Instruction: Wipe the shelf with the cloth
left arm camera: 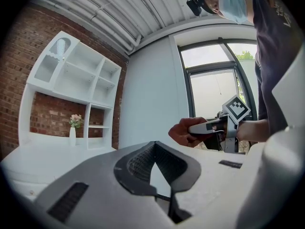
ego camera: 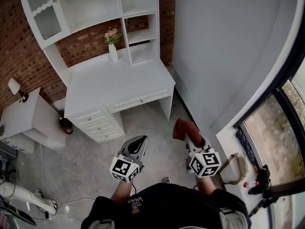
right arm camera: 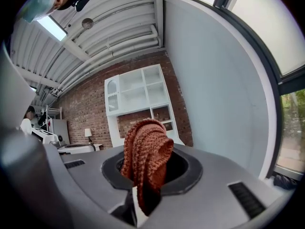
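Observation:
A rust-brown knitted cloth [right arm camera: 145, 157] is pinched in my right gripper [right arm camera: 143, 194], which is shut on it; in the head view the cloth [ego camera: 183, 128] sticks out ahead of that gripper [ego camera: 193, 140]. My left gripper [ego camera: 136, 147] is held beside it, shut and empty, its jaws [left arm camera: 159, 185] meeting at the tips. The white shelf unit [ego camera: 95, 8] with open compartments stands on a white desk [ego camera: 116, 80] against the brick wall, well ahead of both grippers. From the left gripper view I see the right gripper [left arm camera: 209, 128] and the cloth [left arm camera: 183, 132].
A white vase with pink flowers [ego camera: 112, 44] stands on the desk below the shelves. A small white table with a lamp [ego camera: 21, 111] is at left. A grey wall [ego camera: 224, 46] and a window [ego camera: 276, 128] are at right. Cables lie on the floor [ego camera: 52, 204].

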Action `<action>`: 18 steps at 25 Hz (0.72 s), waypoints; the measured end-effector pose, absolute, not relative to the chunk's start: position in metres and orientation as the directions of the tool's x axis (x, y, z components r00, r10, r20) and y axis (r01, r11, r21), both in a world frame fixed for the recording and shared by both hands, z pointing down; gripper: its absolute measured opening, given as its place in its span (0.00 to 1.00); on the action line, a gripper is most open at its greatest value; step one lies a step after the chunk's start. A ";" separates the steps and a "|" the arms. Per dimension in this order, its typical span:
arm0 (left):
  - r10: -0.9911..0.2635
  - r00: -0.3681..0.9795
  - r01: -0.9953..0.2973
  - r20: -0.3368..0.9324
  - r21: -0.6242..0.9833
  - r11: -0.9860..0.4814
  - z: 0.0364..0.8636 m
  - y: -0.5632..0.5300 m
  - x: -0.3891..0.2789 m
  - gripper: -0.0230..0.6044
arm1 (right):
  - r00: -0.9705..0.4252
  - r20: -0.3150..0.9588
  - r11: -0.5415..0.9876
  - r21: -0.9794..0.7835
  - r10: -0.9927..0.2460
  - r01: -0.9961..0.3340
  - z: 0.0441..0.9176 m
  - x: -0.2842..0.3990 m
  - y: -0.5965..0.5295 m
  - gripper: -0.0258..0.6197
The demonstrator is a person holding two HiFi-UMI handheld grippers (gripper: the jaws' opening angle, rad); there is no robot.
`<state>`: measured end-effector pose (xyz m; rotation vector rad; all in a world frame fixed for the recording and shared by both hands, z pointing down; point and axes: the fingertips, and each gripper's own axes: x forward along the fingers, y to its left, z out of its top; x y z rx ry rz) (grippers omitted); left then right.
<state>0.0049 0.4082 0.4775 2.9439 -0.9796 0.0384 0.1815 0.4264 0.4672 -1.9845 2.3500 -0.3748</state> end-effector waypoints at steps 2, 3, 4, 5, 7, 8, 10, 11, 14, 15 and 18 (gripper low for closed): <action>-0.616 0.787 -0.617 0.035 0.032 -0.787 0.480 0.401 0.017 0.05 | -0.201 0.125 0.172 -0.209 -0.972 -0.963 0.469 0.194 0.416 0.18; -0.623 0.781 -0.624 0.035 0.034 -0.781 0.482 0.398 0.023 0.05 | -0.212 0.127 0.183 -0.207 -0.969 -0.961 0.470 0.199 0.412 0.18; -0.629 0.776 -0.630 0.035 0.037 -0.775 0.484 0.396 0.029 0.05 | -0.222 0.129 0.193 -0.204 -0.966 -0.960 0.471 0.204 0.408 0.18; -0.635 0.772 -0.636 0.037 0.040 -0.771 0.486 0.394 0.034 0.05 | -0.231 0.131 0.202 -0.202 -0.964 -0.958 0.472 0.208 0.404 0.18; -0.639 0.768 -0.641 0.045 0.046 -0.767 0.491 0.390 0.041 0.05 | -0.241 0.133 0.211 -0.203 -0.961 -0.956 0.474 0.215 0.396 0.18; -0.638 0.768 -0.640 0.049 0.049 -0.767 0.493 0.388 0.044 0.05 | -0.242 0.134 0.212 -0.206 -0.961 -0.955 0.476 0.217 0.392 0.18; -0.636 0.770 -0.638 0.056 0.055 -0.768 0.496 0.382 0.047 0.05 | -0.242 0.137 0.210 -0.214 -0.961 -0.954 0.478 0.219 0.386 0.18; -0.635 0.770 -0.638 0.057 0.058 -0.768 0.497 0.378 0.047 0.05 | -0.240 0.140 0.207 -0.216 -0.961 -0.954 0.480 0.220 0.382 0.18; -0.626 0.778 -0.629 0.052 0.069 -0.775 0.500 0.360 0.046 0.05 | -0.225 0.150 0.189 -0.221 -0.963 -0.957 0.485 0.218 0.368 0.18; -0.620 0.783 -0.622 0.050 0.070 -0.780 0.501 0.353 0.045 0.05 | -0.218 0.152 0.182 -0.221 -0.964 -0.958 0.486 0.216 0.362 0.18; -0.597 0.801 -0.598 0.041 0.074 -0.798 0.502 0.328 0.038 0.05 | -0.188 0.151 0.153 -0.216 -0.971 -0.964 0.486 0.209 0.341 0.18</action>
